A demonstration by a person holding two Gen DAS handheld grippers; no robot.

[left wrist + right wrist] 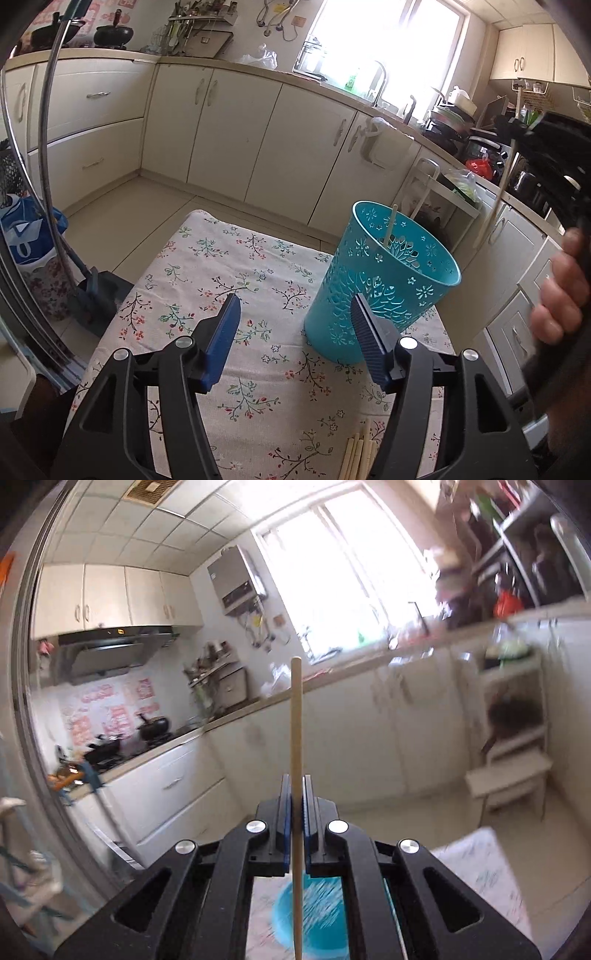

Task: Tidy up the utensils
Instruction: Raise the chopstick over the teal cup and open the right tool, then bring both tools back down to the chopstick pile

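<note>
Left gripper (295, 314): black frame, blue ribbed pads, jaws spread with nothing between them, only the cloth of the tabletop (207, 258), a cream fabric printed with small floral sprigs. Just ahead of the right-hand jaw stands the teal bucket (380, 291), a tapered round holder with a pierced flower-and-star pattern; its foot rests on the cloth and its rim leans away from the jaws. Inside it one pale wooden chopstick (389, 225) stands against the far wall, its tip above the rim. Below the jaws, at the near edge of the cloth, lies a bundle of loose chopsticks (356, 458), slim, pale and side by side.

Right gripper (296, 808): jaws pressed together, pinching a single held chopstick (296, 720), a straight, smooth, light-wood rod standing upright through the pads; its upper part rises well above the jaws, its lower part hangs down over the teal bucket, seen blurred beneath the frame. In the left wrist view the same rod hangs to the far right, beside a person's hand (561, 288) wrapped on the black handle.

Beyond the jaws: cream cabinet doors, a bright window, a cluttered counter.
</note>
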